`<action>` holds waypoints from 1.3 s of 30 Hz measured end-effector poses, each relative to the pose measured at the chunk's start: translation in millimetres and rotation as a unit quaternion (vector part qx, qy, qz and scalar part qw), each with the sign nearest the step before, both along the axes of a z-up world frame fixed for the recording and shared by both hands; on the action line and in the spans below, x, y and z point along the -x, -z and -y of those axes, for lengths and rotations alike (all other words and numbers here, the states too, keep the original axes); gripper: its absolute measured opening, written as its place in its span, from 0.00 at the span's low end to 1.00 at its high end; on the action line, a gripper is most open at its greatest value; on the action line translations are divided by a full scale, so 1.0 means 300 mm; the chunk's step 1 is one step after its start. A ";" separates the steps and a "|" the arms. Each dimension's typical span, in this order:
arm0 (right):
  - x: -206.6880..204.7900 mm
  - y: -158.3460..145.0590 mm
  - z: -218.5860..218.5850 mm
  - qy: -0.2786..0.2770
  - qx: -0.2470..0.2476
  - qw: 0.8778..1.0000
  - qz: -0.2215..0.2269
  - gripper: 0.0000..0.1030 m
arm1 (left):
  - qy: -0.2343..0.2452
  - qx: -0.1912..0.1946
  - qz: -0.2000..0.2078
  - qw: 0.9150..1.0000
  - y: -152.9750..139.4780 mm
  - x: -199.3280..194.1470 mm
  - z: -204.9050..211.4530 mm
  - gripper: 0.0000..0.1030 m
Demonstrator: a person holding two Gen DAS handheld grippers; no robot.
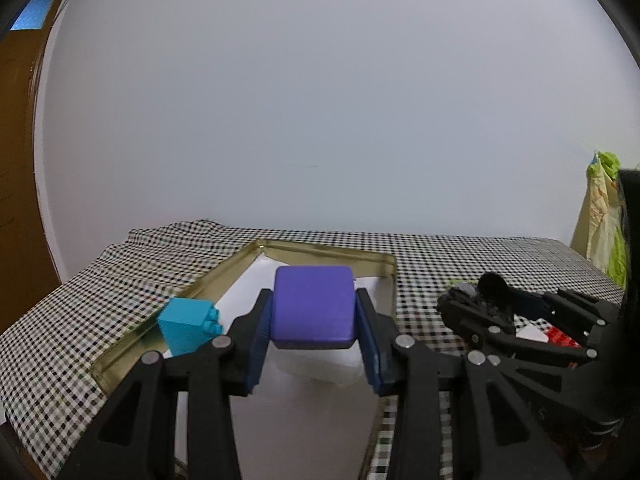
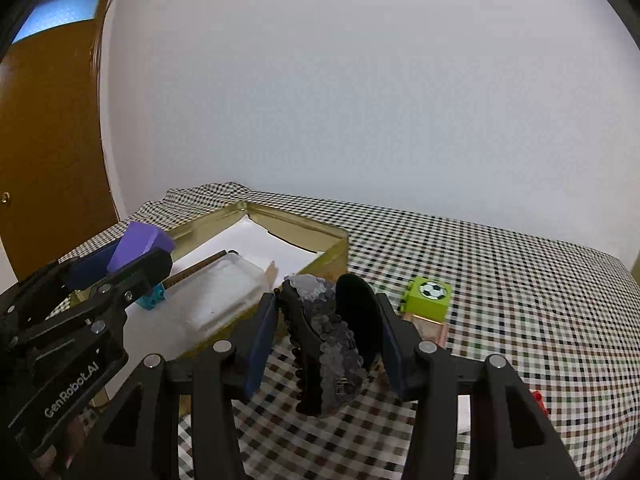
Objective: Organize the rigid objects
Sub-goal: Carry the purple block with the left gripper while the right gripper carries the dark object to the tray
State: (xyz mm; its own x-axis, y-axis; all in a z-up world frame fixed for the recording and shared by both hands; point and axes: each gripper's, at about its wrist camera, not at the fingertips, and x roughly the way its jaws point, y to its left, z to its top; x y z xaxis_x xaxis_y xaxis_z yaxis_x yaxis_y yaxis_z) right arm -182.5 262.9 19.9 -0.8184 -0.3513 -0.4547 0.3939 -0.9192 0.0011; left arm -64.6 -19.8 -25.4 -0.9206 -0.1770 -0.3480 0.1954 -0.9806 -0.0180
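Observation:
My left gripper is shut on a purple block and holds it above a gold tin tray lined with white paper. A teal toy brick lies at the tray's left wall. My right gripper is shut on a black and grey sequinned hair clip, held above the checked cloth just right of the tray. The left gripper with the purple block shows at the left of the right wrist view. The right gripper shows at the right of the left wrist view.
A clear plastic lid or box lies in the tray. A green cube with a football print sits on a wooden block on the checked tablecloth. Red and white pieces lie behind the right gripper. A brown door stands left.

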 end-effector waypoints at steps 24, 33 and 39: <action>-0.024 -0.006 0.100 -0.018 0.005 1.000 -0.017 0.49 | -0.033 -0.002 -0.005 0.999 -0.004 -0.058 0.085 0.38; -0.015 0.001 0.141 -0.026 0.005 0.999 -0.024 0.49 | -0.044 -0.010 -0.001 0.999 -0.011 -0.059 0.135 0.38; -0.002 0.002 0.164 -0.031 0.001 0.999 -0.021 0.49 | -0.052 -0.013 0.000 0.999 -0.007 -0.050 0.180 0.38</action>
State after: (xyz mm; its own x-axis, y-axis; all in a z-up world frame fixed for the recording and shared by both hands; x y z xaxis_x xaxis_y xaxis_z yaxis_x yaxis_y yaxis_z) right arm -181.9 213.8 19.4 -0.8139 -0.4023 -0.4193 0.4491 -0.8934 -0.0146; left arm -49.8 -74.0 -23.3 -0.8974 -0.2628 -0.3544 0.2961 -0.9542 -0.0421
